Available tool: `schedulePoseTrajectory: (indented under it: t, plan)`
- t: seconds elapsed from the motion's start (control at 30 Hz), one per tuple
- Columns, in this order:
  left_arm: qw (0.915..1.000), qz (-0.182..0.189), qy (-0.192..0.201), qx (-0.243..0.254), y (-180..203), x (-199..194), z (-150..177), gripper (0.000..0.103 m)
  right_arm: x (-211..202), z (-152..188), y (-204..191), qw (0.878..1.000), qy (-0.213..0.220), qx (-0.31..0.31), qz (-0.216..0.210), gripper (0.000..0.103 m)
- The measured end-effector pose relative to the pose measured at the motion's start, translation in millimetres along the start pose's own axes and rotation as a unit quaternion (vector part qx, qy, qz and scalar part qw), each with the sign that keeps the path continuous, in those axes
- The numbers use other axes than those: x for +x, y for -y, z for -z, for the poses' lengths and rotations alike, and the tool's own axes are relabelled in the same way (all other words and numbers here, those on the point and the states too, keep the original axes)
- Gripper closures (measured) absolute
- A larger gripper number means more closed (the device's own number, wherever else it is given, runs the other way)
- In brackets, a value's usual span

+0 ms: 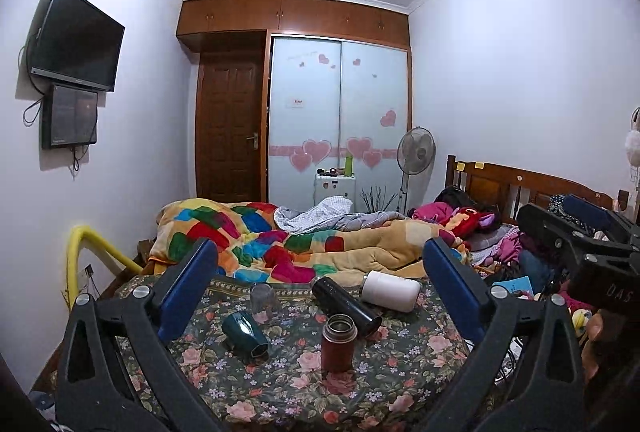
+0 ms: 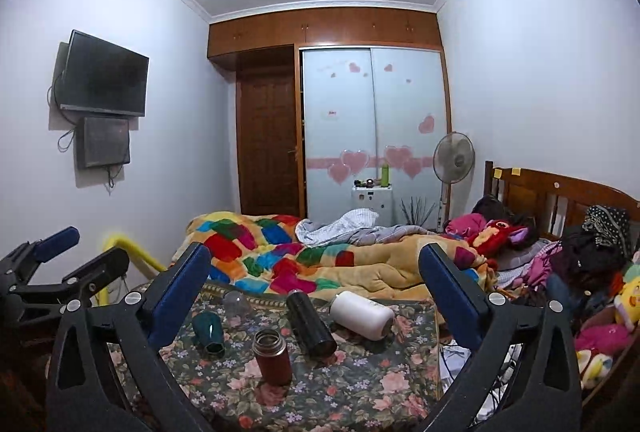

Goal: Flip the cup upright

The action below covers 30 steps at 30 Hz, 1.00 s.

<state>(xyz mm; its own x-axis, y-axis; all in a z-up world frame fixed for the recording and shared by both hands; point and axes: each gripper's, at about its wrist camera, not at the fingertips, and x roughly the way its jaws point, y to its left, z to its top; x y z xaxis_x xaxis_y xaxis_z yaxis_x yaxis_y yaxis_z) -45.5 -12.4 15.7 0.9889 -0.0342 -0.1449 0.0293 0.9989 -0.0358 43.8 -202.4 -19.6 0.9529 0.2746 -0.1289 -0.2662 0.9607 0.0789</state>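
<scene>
Several cups sit on a floral cloth (image 1: 304, 384) over the bed end. A red-brown flask (image 1: 338, 343) (image 2: 273, 356) stands upright. A teal cup (image 1: 245, 336) (image 2: 209, 332), a black flask (image 1: 346, 306) (image 2: 311, 322) and a white cup (image 1: 390, 290) (image 2: 362, 314) lie on their sides. A clear glass (image 1: 265, 302) (image 2: 237, 303) stands mouth down. My left gripper (image 1: 320, 272) is open and empty, held back from the cups. My right gripper (image 2: 316, 272) is open and empty, also held back. Each gripper shows in the other's view: right (image 1: 576, 228), left (image 2: 64, 252).
A colourful patchwork blanket (image 1: 280, 244) is heaped behind the cloth. Clothes and soft toys (image 2: 592, 272) pile up at the right by the wooden headboard (image 1: 520, 187). A yellow rail (image 1: 86, 244) stands at the left. A fan (image 1: 415, 153) and wardrobe (image 1: 340, 111) are at the far wall.
</scene>
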Motion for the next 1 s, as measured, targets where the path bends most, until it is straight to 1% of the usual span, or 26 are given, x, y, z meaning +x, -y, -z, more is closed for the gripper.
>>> schedulePoseTrajectory:
  t: [0.43,1.0]
  plan:
    - [1.0,-0.003,0.001,-0.004,-1,-10,3,0.0,-25,5,3,1.0,-0.004,-0.005,-0.007,0.0]
    - [1.0,-0.002,-0.004,-0.009,-1,-9,4,0.0,-24,5,3,1.0,-0.01,-0.004,-0.009,0.0]
